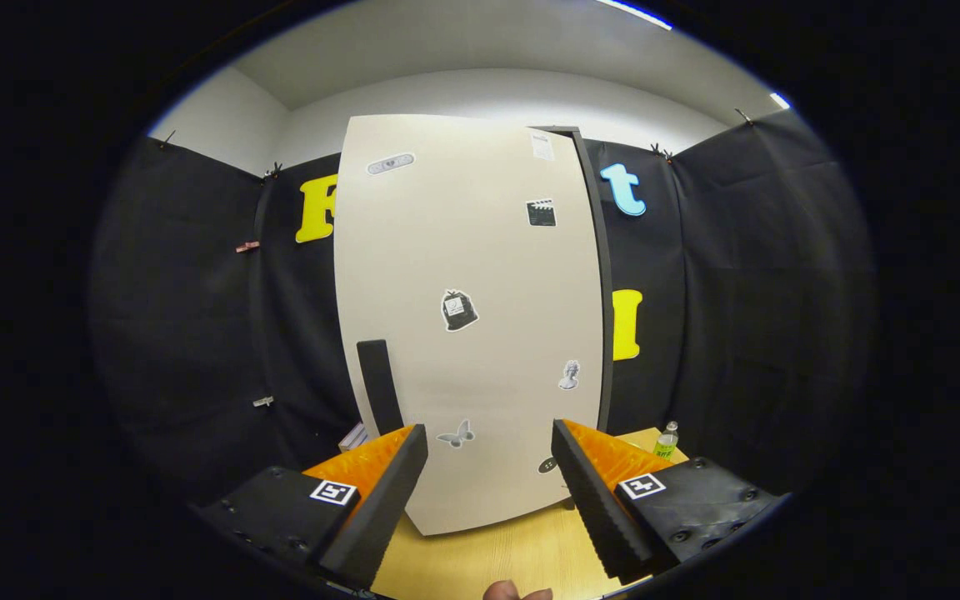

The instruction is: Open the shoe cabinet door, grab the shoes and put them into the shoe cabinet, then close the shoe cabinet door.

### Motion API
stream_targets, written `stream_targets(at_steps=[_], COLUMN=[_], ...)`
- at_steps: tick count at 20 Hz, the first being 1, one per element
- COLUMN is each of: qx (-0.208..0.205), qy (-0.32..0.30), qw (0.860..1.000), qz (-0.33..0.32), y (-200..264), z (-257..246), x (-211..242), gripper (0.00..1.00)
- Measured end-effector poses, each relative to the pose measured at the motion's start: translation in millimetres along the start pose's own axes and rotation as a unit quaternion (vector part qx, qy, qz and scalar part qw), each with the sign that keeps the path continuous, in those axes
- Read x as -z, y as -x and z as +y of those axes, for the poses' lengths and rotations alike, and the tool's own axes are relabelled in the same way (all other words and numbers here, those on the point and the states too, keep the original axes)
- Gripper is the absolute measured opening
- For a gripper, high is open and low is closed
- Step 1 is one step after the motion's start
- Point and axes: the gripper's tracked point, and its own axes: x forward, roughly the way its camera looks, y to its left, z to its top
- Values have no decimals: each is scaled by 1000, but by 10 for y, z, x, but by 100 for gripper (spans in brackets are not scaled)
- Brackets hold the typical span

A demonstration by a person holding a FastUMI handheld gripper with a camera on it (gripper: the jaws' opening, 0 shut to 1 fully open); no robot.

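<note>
The shoe cabinet door (472,333) stands shut just ahead of the gripper (488,467), whose fingers are spread wide with nothing between them. It looks a stiff, light, smooth panel — the dark upright handle (379,385) near its left edge is the place to take hold. Its stickers and the small label up top are too small to read — likewise the bottle (667,440) on the table (497,554).
</note>
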Motion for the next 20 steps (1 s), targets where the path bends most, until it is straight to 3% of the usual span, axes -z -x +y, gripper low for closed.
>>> stream_targets(at_steps=[12,20], qx=[43,46], qy=[19,21], qw=[999,999], qz=[-10,-10], y=[41,50], z=[-247,-257], x=[-43,-56], gripper=[98,98])
